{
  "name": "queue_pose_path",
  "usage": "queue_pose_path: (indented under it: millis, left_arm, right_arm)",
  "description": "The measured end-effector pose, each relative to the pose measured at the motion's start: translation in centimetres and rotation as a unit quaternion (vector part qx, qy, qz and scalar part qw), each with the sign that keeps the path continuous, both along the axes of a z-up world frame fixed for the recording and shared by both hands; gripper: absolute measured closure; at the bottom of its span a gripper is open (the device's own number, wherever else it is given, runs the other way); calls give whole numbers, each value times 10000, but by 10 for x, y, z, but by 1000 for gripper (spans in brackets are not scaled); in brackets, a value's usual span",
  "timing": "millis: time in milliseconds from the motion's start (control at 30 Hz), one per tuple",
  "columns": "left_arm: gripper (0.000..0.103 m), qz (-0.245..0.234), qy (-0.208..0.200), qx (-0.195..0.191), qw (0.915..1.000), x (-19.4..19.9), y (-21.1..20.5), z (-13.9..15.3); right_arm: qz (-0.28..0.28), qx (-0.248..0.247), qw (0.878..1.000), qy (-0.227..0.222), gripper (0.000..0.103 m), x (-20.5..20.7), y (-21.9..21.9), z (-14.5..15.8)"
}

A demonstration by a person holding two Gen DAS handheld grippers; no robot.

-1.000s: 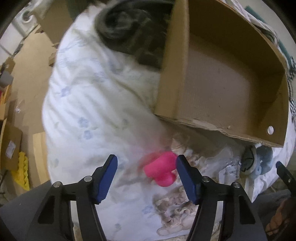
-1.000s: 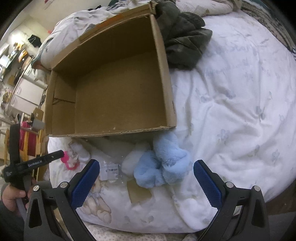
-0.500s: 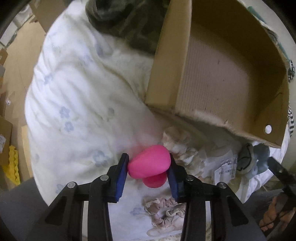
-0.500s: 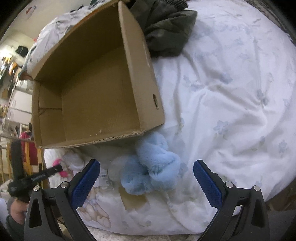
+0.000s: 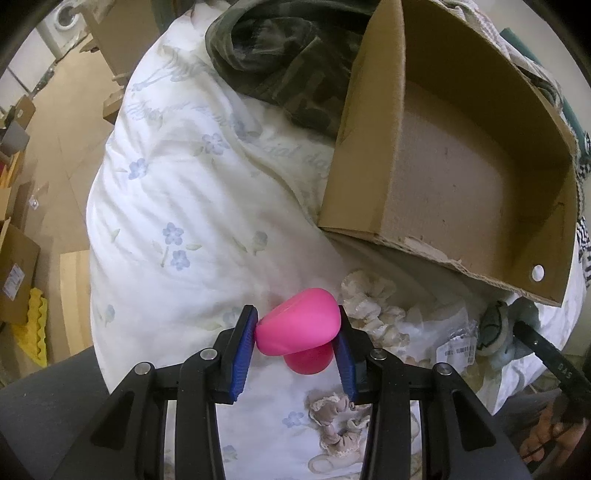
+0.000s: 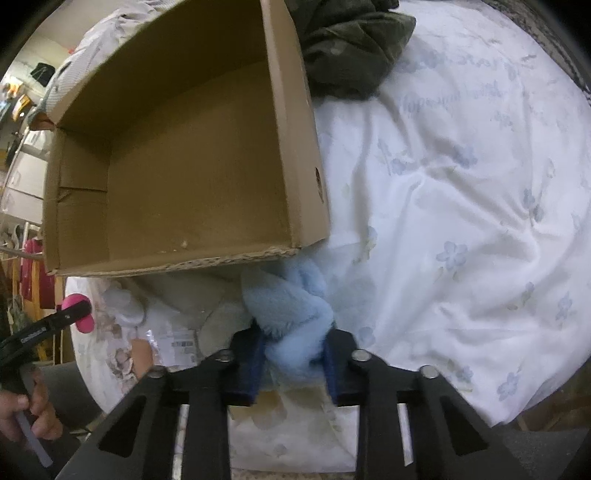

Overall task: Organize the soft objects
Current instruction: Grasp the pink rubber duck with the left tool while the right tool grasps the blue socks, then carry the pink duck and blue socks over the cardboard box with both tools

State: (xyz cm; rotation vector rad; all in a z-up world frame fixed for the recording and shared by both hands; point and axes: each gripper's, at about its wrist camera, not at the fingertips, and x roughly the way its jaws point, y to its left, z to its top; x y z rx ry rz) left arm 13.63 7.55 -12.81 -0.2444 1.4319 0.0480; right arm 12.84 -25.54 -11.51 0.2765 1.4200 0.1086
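A bed under a white quilt (image 5: 177, 206) printed with pale blue flowers fills the room's middle. Beside it, a tan floor (image 5: 62, 122) holds cardboard boxes (image 5: 16, 266), with a washing machine (image 5: 61, 27) at the far corner

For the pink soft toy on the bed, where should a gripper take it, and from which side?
Take the pink toy across its wide rounded upper lobe, coming from the bed's near edge, fingers either side. That lobe bulges past the smaller one beneath, so pads seat on its flanks. The left gripper grips it just so.
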Motion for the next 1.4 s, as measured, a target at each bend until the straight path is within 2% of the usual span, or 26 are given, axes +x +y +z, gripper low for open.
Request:
queue_pose_path:
  millis: [167, 500, 667, 800, 933, 1233, 1400]
  left_arm:
    - [66, -40, -149, 39, 9999, -14, -17, 25]
    - [67, 40, -359, 300, 9989, -25, -11, 46]
    - [67, 88, -757, 364, 9964, -30, -11, 65]
    - [67, 37, -1248, 596, 9904, -33, -14, 89]
    - [67, 42, -1555, 571, 9862, -30, -12, 109]
    - [67, -323, -2122, 417, 9758, -2, -39, 161]
    - [66, -678, -2301, 433, 9698, 20, -65, 165]
  right_arm:
    - [75, 536, 9980, -337, 81, -7, 3, 18]
    - [491, 1034, 9898, -848, 82, -20, 18, 44]
    - [659, 1554, 9771, -1294, 82, -25, 17, 76]
    - [770, 1858, 9627, -1809, 82, -28, 24, 102]
    - [621, 2106, 9503, -2206, 82, -23, 17, 125]
    - [559, 1963, 9432, -2622, 82, 4, 14, 156]
    - [432, 1856, 9407, -2807, 83, 19, 10, 147]
